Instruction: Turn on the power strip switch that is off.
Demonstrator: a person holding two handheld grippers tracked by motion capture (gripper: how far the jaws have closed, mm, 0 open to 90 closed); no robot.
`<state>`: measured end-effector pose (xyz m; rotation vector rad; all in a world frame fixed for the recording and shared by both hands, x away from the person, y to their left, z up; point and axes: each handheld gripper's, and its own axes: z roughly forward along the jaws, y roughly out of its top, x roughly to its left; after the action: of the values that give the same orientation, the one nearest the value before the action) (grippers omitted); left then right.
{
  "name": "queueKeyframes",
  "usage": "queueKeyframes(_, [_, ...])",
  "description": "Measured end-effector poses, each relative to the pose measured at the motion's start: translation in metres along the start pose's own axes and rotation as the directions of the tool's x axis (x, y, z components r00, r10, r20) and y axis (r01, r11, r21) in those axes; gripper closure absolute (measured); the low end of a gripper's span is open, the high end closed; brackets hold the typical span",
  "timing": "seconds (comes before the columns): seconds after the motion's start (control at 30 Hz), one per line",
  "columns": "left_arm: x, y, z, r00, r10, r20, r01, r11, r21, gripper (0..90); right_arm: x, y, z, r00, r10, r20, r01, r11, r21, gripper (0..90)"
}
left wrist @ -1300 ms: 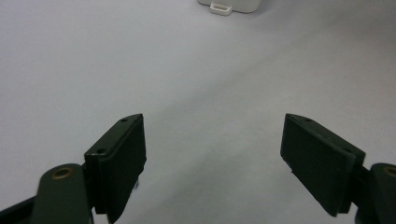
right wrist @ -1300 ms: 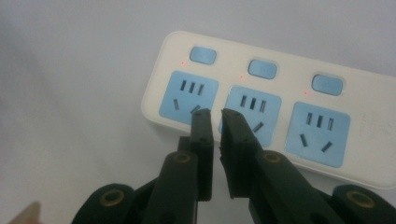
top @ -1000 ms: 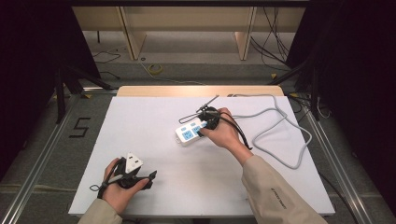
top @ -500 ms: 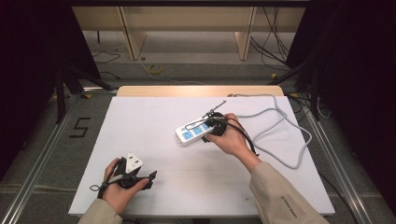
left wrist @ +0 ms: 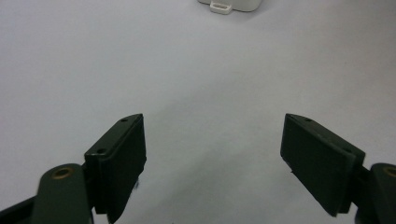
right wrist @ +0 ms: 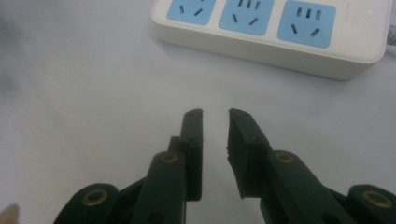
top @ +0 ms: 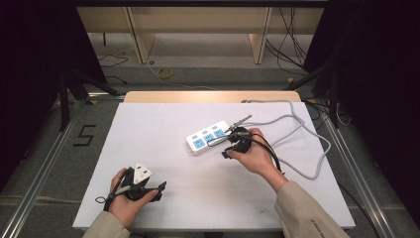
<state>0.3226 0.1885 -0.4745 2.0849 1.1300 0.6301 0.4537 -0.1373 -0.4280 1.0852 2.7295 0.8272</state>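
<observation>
since the earlier frames the right gripper has drawn back from the power strip toward the near right, and its jaws have just been opening, with nothing between them; the strip itself lies where it lay, and the left gripper has kept its place.

nearest, at the near left of the white table, the left gripper rests low in the person's left hand. in the left gripper view its jaws stand wide apart over bare tabletop, gripping nothing, and the end of the power strip peeks in at the far edge.

farther in, right of the middle, the right hand holds the right gripper just beside the near-right side of the strip. in the right gripper view the right gripper shows a narrow gap between its tips, empty, pointing at the strip, which lies apart from the tips with its three blue sockets facing up.

the strip lies flat near the table's middle, slanted, its right end farther away. from that end its grey cord loops off over the right part of the table.
</observation>
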Motion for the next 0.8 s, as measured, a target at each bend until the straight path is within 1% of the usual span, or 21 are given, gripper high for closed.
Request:
queueKeyframes(0.37, [0.000,0.000,0.000,1.0000,0.000,0.000,0.000,1.0000,0.001,22.1,-0.005,-0.023,-0.012,0.9998,0.021,0.005,-0.020,0.9997,-0.016,74.3])
queueKeyframes(0.43, [0.000,0.000,0.000,1.0000,0.000,0.000,0.000,1.0000,0.001,22.1,-0.005,-0.028,-0.014,0.9998,0.018,0.010,-0.018,0.9997,-0.016,74.0])
queueKeyframes(0.8, [0.000,0.000,0.001,1.0000,-0.001,-0.002,0.001,1.0000,0.003,22.1,-0.009,-0.054,-0.022,0.9990,0.044,0.011,-0.044,0.9987,-0.026,71.9])
